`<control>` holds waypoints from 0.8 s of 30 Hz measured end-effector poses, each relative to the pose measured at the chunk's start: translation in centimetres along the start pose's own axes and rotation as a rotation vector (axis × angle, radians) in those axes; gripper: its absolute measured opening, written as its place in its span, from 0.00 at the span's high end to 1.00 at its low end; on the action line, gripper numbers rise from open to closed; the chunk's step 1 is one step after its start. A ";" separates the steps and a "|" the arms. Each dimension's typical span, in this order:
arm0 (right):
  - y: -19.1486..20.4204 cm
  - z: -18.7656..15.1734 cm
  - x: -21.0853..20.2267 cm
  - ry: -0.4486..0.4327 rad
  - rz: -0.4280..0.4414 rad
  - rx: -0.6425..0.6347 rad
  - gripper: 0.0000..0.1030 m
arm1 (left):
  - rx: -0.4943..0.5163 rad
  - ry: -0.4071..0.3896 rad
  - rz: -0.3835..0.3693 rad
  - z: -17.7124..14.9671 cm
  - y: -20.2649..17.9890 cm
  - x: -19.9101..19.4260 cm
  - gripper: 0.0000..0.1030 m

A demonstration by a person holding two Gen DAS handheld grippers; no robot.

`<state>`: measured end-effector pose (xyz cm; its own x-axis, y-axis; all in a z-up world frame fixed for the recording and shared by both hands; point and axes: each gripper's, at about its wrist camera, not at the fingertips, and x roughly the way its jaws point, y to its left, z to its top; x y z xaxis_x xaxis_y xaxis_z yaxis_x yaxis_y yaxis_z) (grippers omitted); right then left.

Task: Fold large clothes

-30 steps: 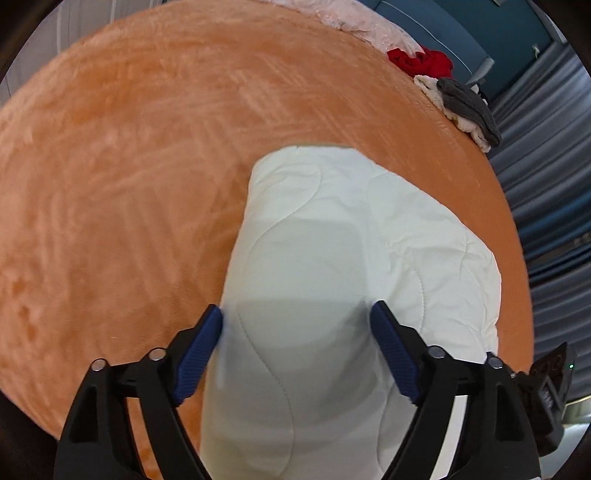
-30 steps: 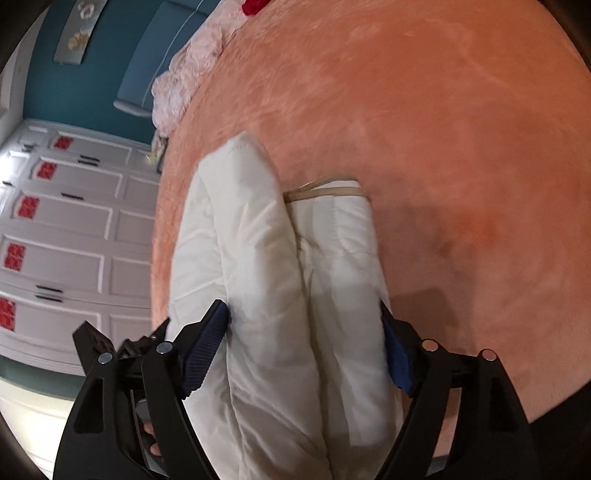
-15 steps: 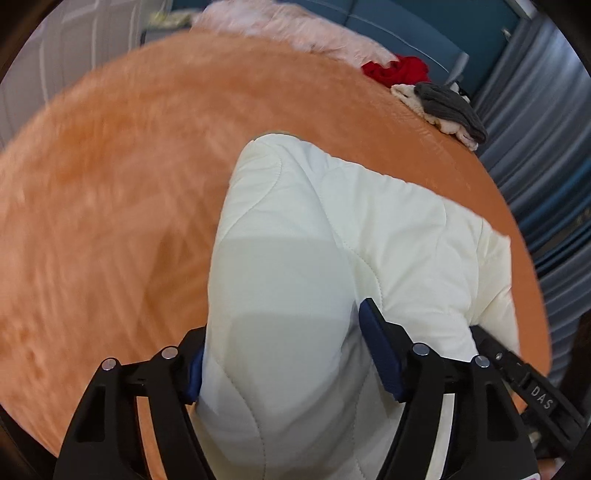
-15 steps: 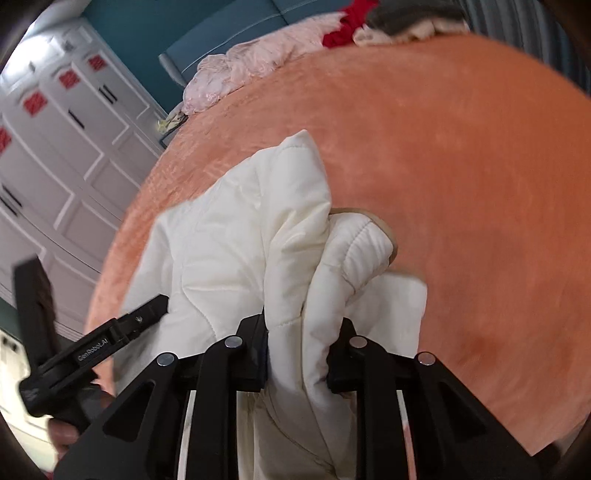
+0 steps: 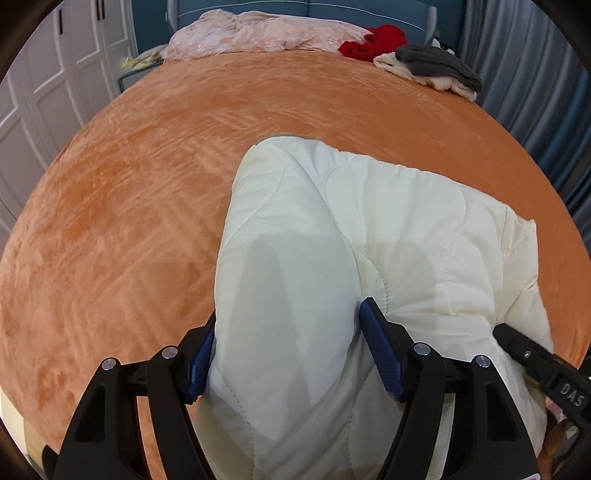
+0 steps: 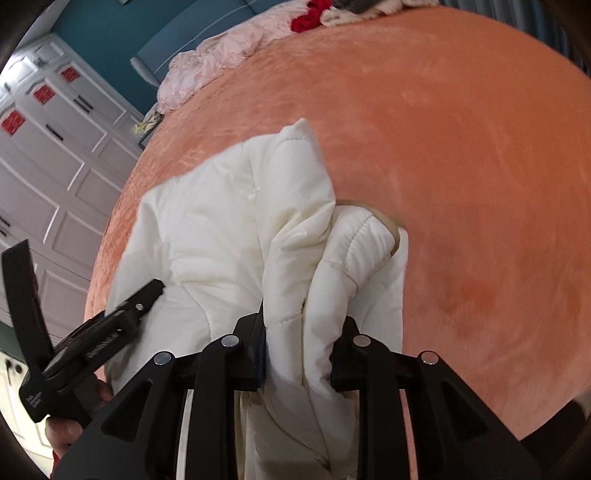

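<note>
Mid-fold: my left gripper [image 5: 286, 350] clamps a thick bunch of the white quilted jacket [image 5: 369, 236], my right gripper [image 6: 299, 343], jaws easing open, pinches it narrow, on the orange bedspread [image 5: 129, 206]. Next I'd carry both ends toward the pink bedding [image 5: 258, 31].

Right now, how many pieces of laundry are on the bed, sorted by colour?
White: 1, the jacket
Pink: 1, the bedding
Red: 1, the garment
Grey: 1, the knit
Cream: 1, the cloth under the knit; it may be more than one piece
Total: 5
</note>
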<state>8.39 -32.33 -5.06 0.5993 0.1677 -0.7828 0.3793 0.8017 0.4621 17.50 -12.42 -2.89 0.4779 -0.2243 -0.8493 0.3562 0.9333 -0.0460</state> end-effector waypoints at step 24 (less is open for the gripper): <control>0.5 -2.4 -7.3 0.018 -0.028 -0.089 0.77 | 0.055 -0.009 0.016 -1.7 0.0 -6.0 0.33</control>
<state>2.48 -31.79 -0.11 0.5761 0.1539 -0.8027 0.3314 0.8538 0.4015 13.24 -10.54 1.30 0.4911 -0.2119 -0.8449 0.3916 0.9202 -0.0032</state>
